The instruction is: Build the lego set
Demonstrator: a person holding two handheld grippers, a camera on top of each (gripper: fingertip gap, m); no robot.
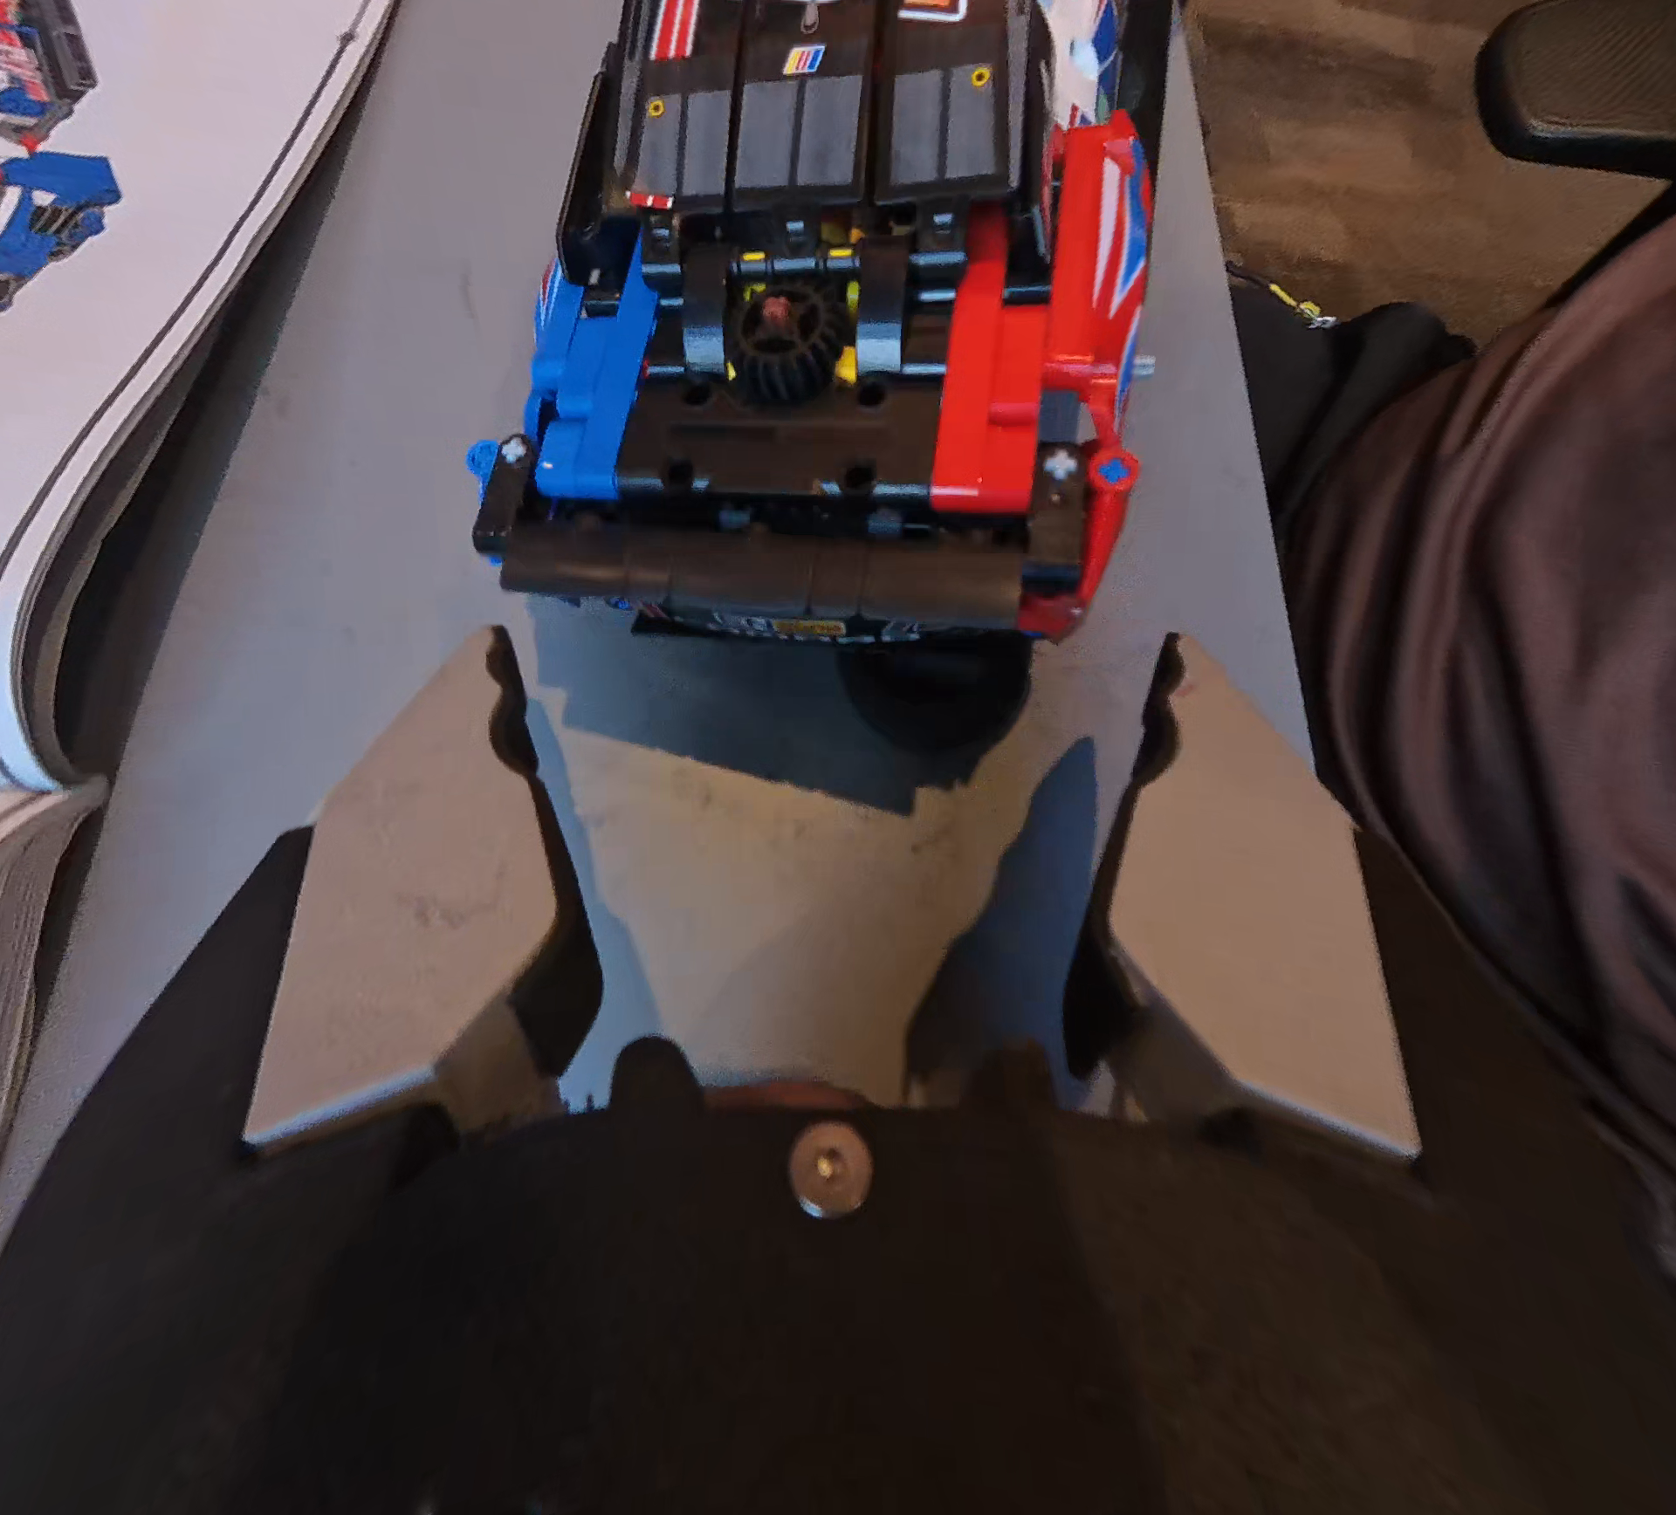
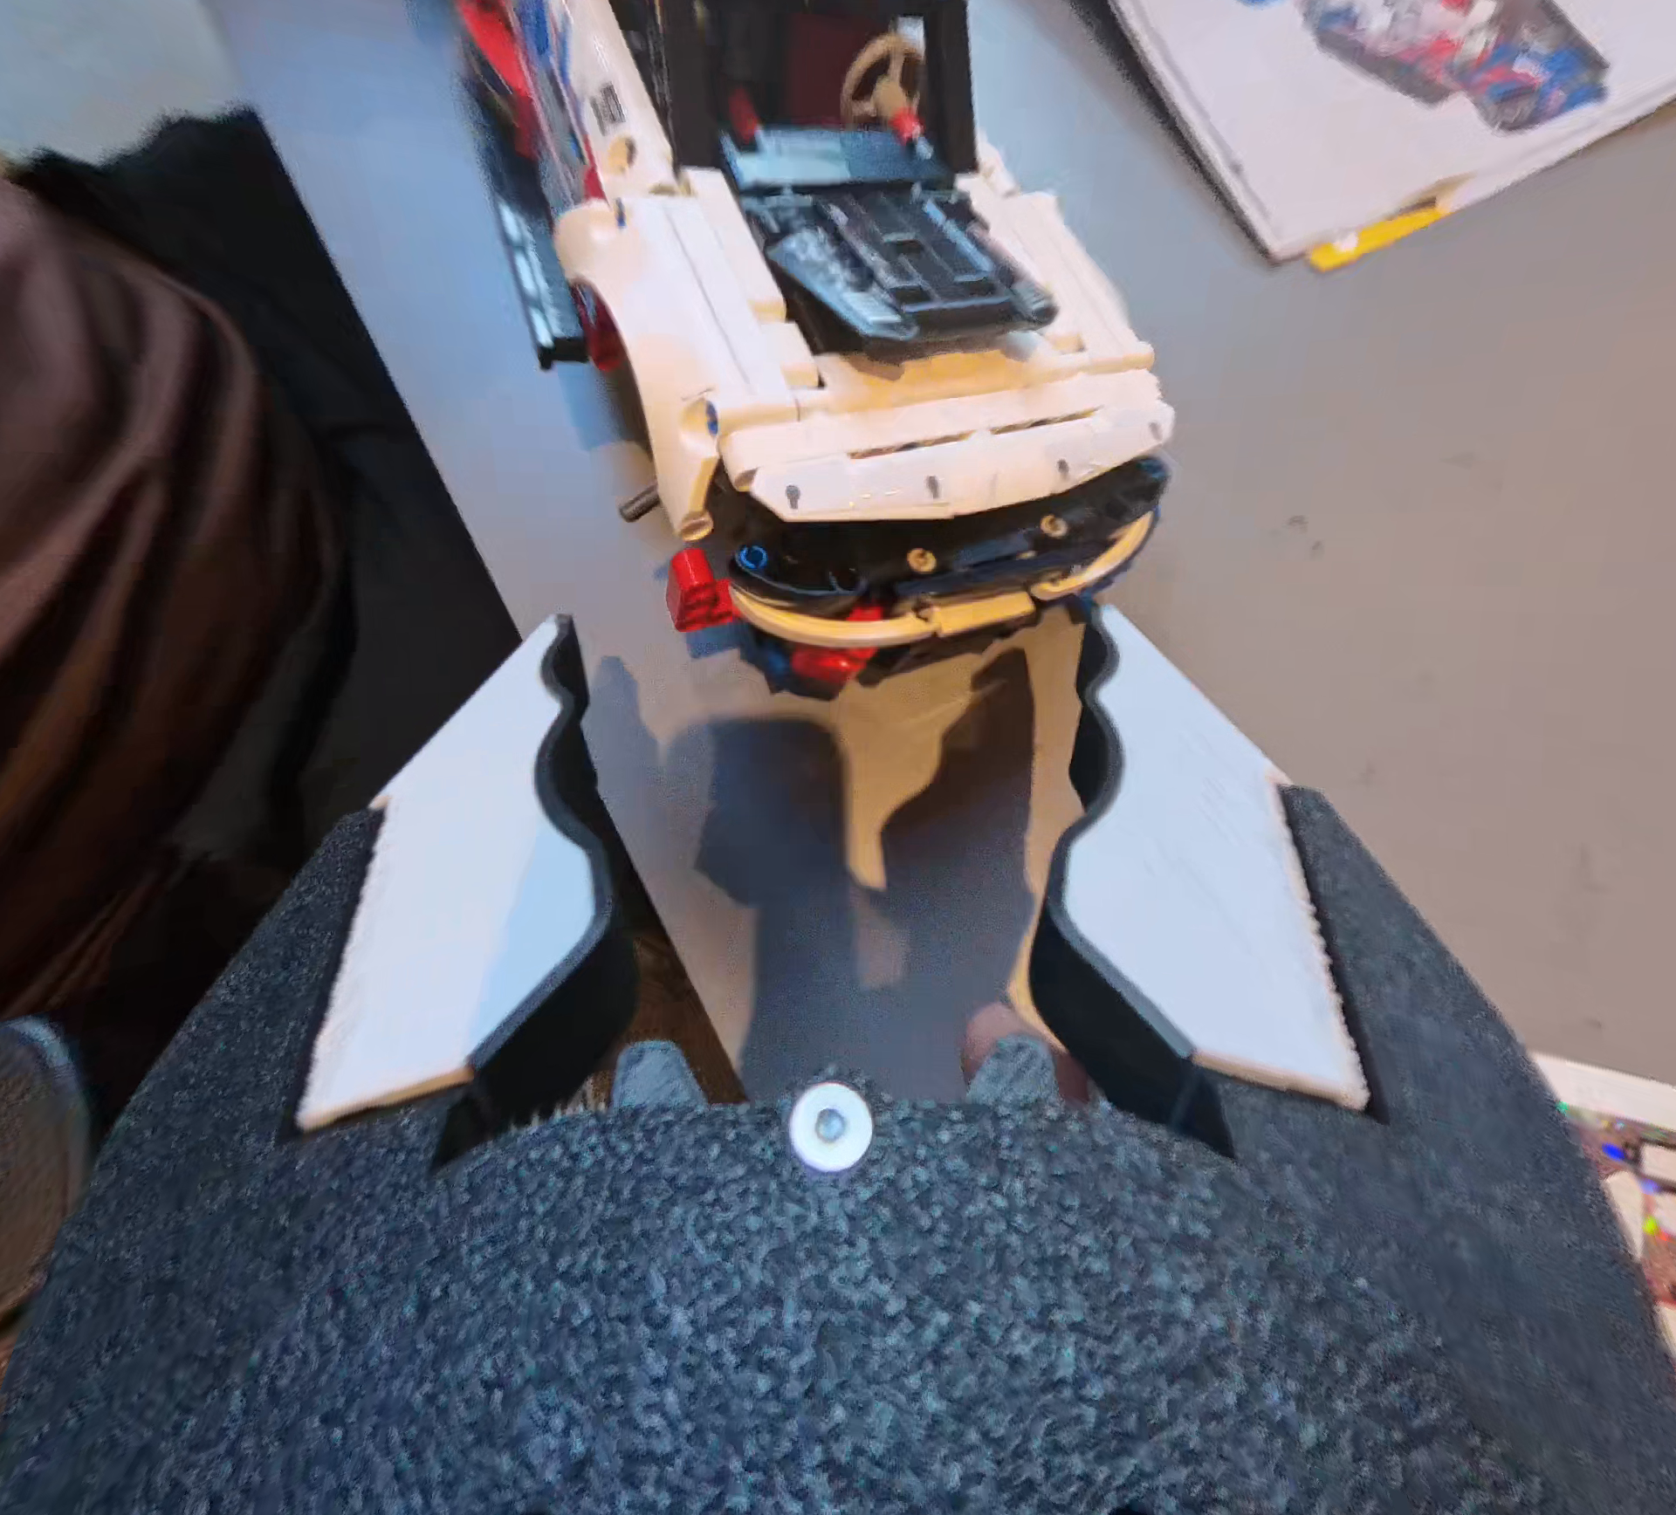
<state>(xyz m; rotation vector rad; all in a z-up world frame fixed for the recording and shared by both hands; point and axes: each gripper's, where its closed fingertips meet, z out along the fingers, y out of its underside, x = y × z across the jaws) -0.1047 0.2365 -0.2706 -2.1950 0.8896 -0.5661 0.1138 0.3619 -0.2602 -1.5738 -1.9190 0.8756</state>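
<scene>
Lego car [image 1: 816, 275] sits on grey table [image 1: 363, 474], white-nosed, black-roofed, blue and red tail; both grippers [image 1: 834, 646] [image 2: 830, 628] spread, empty.

The right gripper [image 2: 830, 637], jaws apart, faces the lego car [image 2: 871, 347]'s white nose.

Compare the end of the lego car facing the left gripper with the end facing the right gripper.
The left gripper faces an end with blue and red panels flanking an exposed black gear. The right gripper faces an end clad in white panels around a black vented insert; that view is blurrier. Both grippers are open, holding nothing.
</scene>
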